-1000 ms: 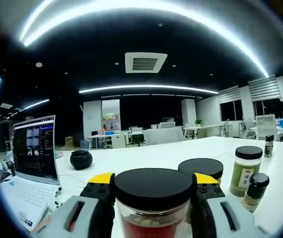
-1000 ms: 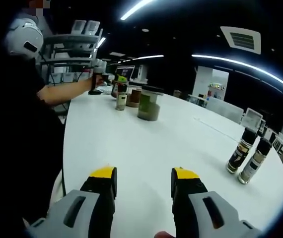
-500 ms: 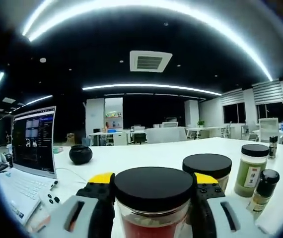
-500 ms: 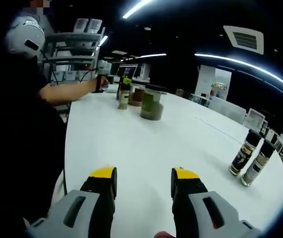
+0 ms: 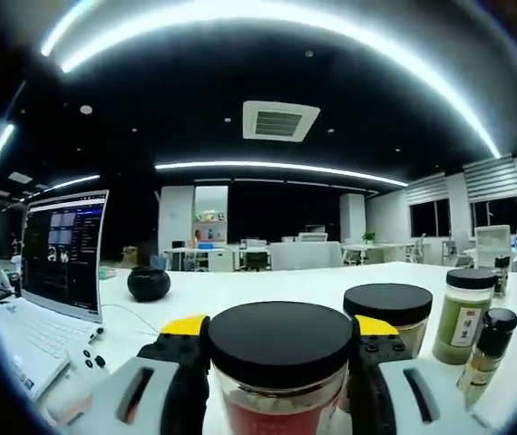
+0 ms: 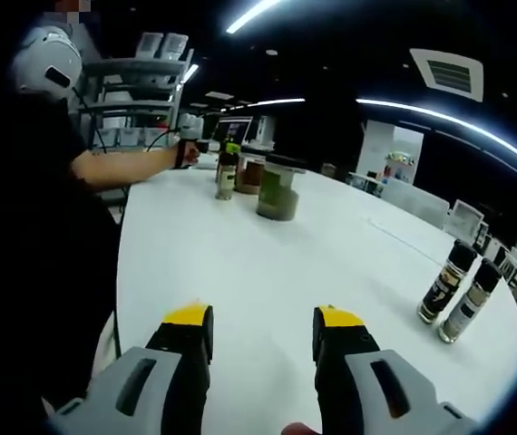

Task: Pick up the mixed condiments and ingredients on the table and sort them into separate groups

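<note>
While left gripper (image 5: 279, 337) clasps red jar (image 5: 279, 362); bare table (image 6: 268, 263) before right gripper (image 6: 264, 328).

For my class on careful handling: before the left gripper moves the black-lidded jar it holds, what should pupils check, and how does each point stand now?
1. Jar with black lid sits between the left gripper jaws: ok.
2. Grip is firm enough to lift: cannot tell; the contact lies low in the left gripper view.
3. Neighbours stand apart from the jar: not ok; a second black-lidded jar stands close behind the right jaw.
4. Green spice jar and small bottle are upright: ok.
5. Right gripper is free to help: ok, open over the bare white table.
6. Two dark bottles already stand grouped: ok.
</note>
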`<state>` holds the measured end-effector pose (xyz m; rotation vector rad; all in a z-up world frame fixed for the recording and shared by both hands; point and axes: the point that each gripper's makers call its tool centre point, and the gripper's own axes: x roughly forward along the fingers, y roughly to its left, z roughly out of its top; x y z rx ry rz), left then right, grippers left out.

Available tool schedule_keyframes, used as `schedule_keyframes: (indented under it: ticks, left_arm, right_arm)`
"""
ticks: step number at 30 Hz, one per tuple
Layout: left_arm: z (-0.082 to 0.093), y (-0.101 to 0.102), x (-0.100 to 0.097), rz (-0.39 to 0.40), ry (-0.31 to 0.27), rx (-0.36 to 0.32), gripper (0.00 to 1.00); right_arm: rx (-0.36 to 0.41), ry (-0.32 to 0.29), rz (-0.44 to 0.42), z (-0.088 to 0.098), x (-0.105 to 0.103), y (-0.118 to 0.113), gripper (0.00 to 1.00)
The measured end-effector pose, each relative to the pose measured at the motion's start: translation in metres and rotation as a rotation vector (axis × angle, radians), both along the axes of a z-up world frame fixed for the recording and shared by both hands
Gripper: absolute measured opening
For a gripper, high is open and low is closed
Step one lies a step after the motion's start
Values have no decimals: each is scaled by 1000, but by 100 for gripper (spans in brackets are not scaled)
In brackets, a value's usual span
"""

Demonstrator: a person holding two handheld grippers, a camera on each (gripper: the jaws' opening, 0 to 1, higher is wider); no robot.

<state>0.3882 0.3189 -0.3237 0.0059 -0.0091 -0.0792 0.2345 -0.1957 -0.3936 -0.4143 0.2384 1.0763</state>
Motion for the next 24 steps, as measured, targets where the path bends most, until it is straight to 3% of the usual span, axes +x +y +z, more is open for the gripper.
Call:
schedule_keyframes:
  ticks: [12,15,17,19,24]
  left_arm:
    - [-2,-1,0,-23,17,1,61]
    - [-19,1,3,7,97,15,64]
    - [-22,-1,4,17,92,61,69]
    - [-23,-2,4,11,108,49,72]
    - [-11,4,-2,22,93,35,75]
  right_arm:
    - [8,-4,7,1,0,3,45]
    - [11,-5,1,2,0,3,45]
    - [12,-8,9,3,-3,4,46]
    - [10,-13,21,3,-6,5,46]
    - [3,-8,16,-2,-3,2,46]
